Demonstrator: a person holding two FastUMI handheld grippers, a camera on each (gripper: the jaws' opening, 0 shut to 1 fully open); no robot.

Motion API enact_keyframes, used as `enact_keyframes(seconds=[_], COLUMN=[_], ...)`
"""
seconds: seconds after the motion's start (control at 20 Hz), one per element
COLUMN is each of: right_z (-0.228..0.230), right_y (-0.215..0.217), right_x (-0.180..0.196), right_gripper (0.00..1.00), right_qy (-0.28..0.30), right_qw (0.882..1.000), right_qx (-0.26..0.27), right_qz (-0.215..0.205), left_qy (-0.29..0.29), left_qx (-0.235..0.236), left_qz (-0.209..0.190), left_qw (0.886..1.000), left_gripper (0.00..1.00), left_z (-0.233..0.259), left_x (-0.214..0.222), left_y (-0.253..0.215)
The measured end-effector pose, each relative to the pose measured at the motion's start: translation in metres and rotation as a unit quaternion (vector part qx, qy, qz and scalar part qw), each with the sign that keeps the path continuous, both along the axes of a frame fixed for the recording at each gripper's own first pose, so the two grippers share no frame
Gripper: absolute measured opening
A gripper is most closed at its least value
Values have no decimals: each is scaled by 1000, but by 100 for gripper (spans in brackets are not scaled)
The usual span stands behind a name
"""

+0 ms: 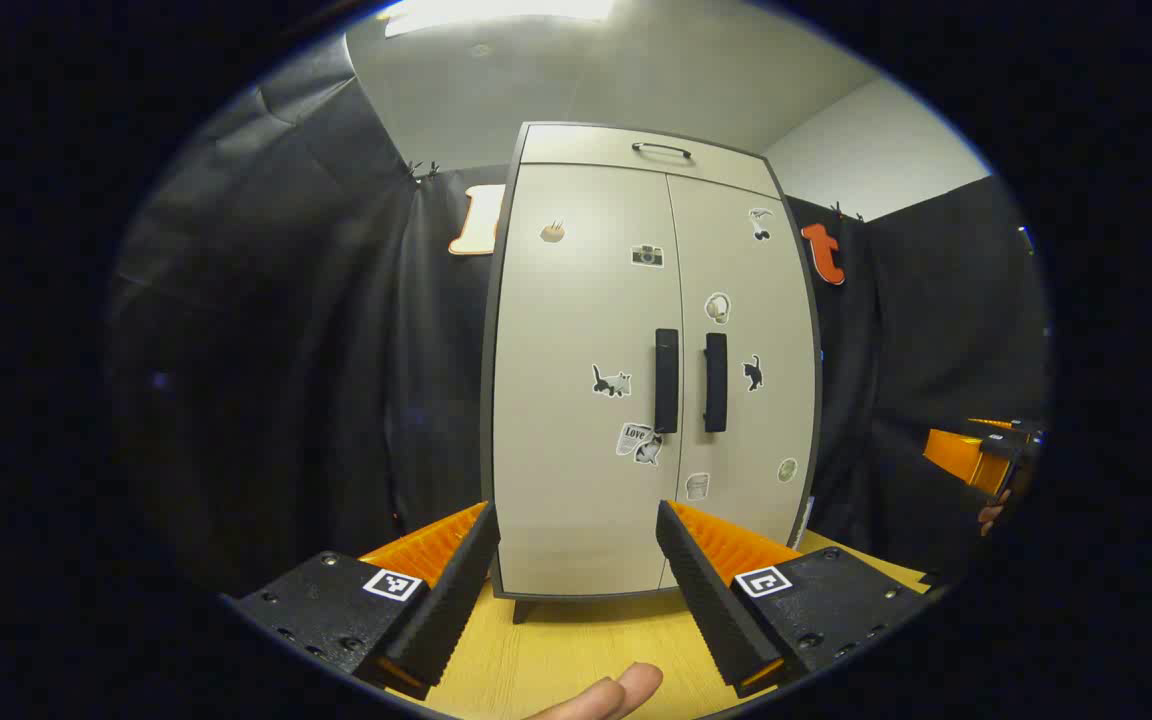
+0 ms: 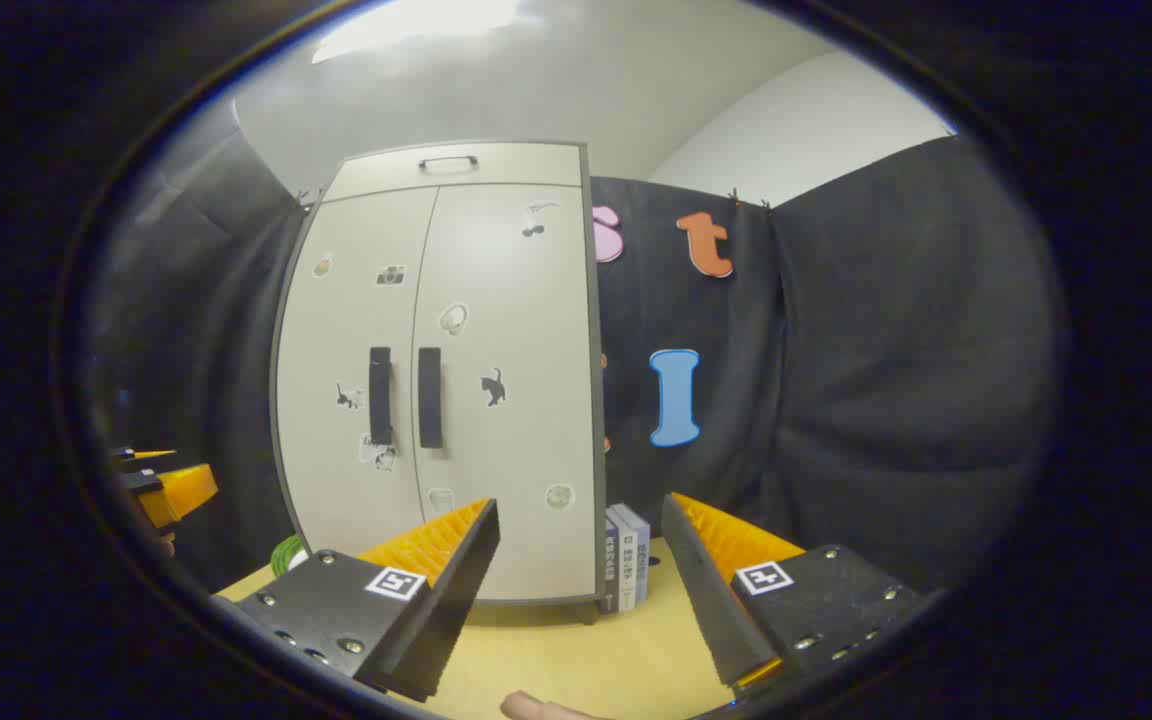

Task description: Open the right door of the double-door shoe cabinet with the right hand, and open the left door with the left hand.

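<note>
A pale double-door shoe cabinet (image 1: 586, 300) (image 2: 496, 300) with stickers stands on the wooden table, both doors closed. Two dark vertical handles sit side by side at the middle seam: the left handle (image 1: 666, 380) (image 2: 380, 396) and the right handle (image 1: 715, 382) (image 2: 429, 397). My left gripper (image 1: 576, 530) is open, well short of the cabinet front and facing its lower left door. My right gripper (image 2: 581, 530) is open too, pointing at the cabinet's right edge. The right gripper also shows at the right rim of the left gripper view (image 1: 981, 455), and the left gripper at the left rim of the right gripper view (image 2: 161, 485).
The cabinet stands on a yellow wooden table (image 1: 576, 650) (image 2: 576, 660). A few upright books (image 2: 626, 560) lean beside the cabinet's right side. A green object (image 2: 286, 552) lies at its left foot. A small drawer with a metal handle (image 1: 661, 150) tops the cabinet. Fingertips (image 1: 616, 692) show at the bottom.
</note>
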State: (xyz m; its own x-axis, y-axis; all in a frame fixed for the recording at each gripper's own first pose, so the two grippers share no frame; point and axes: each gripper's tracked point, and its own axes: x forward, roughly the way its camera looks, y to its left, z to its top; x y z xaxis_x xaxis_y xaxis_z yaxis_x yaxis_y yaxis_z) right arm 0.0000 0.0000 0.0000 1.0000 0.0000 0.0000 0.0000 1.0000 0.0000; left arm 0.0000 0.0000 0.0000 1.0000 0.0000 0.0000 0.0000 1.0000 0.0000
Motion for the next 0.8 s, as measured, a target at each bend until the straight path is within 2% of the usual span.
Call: enact_keyframes(seconds=[0.1, 0.25, 0.3, 0.35, 0.4, 0.5, 0.55, 0.6, 0.8], right_z=[-5, -7, -6, -6, -7, -13, -17, -18, -23], right_y=[-4, -13, -18, -18, -17, -15, -14, -12, -8], right_x=[-3, -4, -5, -8, -10, -11, -12, -12, -10], right_gripper=[97, 94, 97, 94, 97, 94, 97, 94, 97], right_qy=[8, 10, 7, 5, 5, 11, 16, 20, 24], right_qw=[1000, 1000, 1000, 1000, 1000, 1000, 1000, 1000, 999], right_qx=[1, -2, -8, -11, -10, -7, -6, -7, -19], right_qz=[-3, -9, -14, -14, -11, -4, 0, 5, 15], left_qy=[-3, -6, -5, 0, 6, 13, 13, 13, 6], left_qx=[-1, -4, -9, -14, -20, -25, -24, -20, -9], left_qz=[-1, -4, -4, -4, -6, -16, -17, -18, -16], left_qw=[1000, 1000, 1000, 1000, 1000, 999, 999, 1000, 1000], left_gripper=[98, 98, 98, 98, 98, 98, 98, 98, 98], left_z=[3, 5, 3, -2, -7, -13, -13, -14, -11], left_x=[-4, -10, -12, -14, -16, -17, -16, -15, -13], left_y=[-2, -5, -6, -7, -8, -15, -17, -18, -21])
